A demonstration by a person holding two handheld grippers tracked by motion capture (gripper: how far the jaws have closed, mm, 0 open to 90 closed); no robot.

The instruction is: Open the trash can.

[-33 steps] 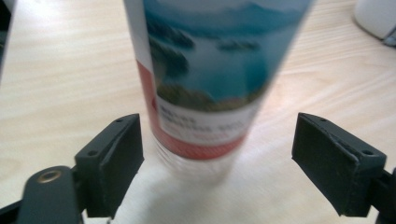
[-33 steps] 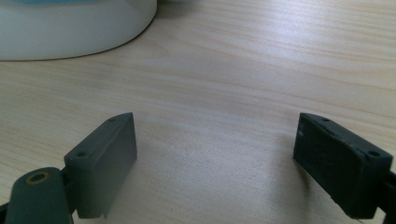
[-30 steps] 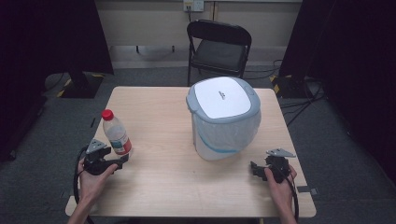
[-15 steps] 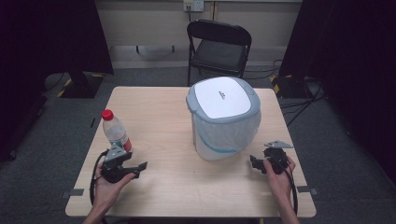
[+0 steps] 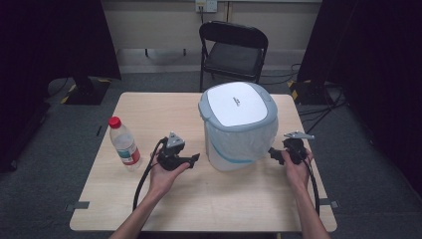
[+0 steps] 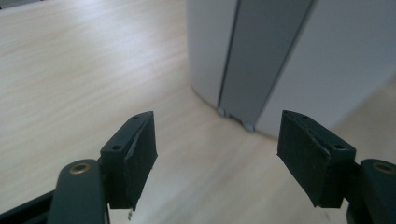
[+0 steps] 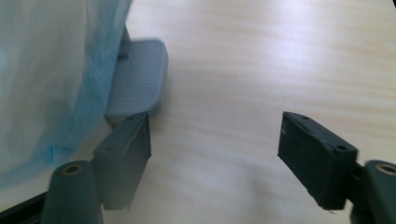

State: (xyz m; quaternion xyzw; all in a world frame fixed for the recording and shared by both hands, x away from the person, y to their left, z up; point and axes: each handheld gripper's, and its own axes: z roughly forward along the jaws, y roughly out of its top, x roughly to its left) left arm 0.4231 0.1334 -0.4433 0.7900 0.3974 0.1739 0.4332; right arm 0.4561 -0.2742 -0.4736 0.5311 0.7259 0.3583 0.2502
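Left gripper (image 5: 195, 158): you've moved it away from the bottle (image 5: 124, 143) toward the bin (image 5: 239, 125), jaws apart, empty
Right gripper (image 7: 215, 140): jaws apart, empty, beside the bin's pedal (image 7: 137, 79)
Bin: mid-surface (image 5: 149, 107), lid shut
Meaning: bottle left standing, both grippers now flank the bin

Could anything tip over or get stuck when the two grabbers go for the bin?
Maybe. The left gripper is open and close to the bin; a push there might slide it across the table. The right gripper, also open, sits beside the grey pedal, where the loose blue liner hangs, so a jaw might snag it. The bottle stands near the left forearm and could topple.
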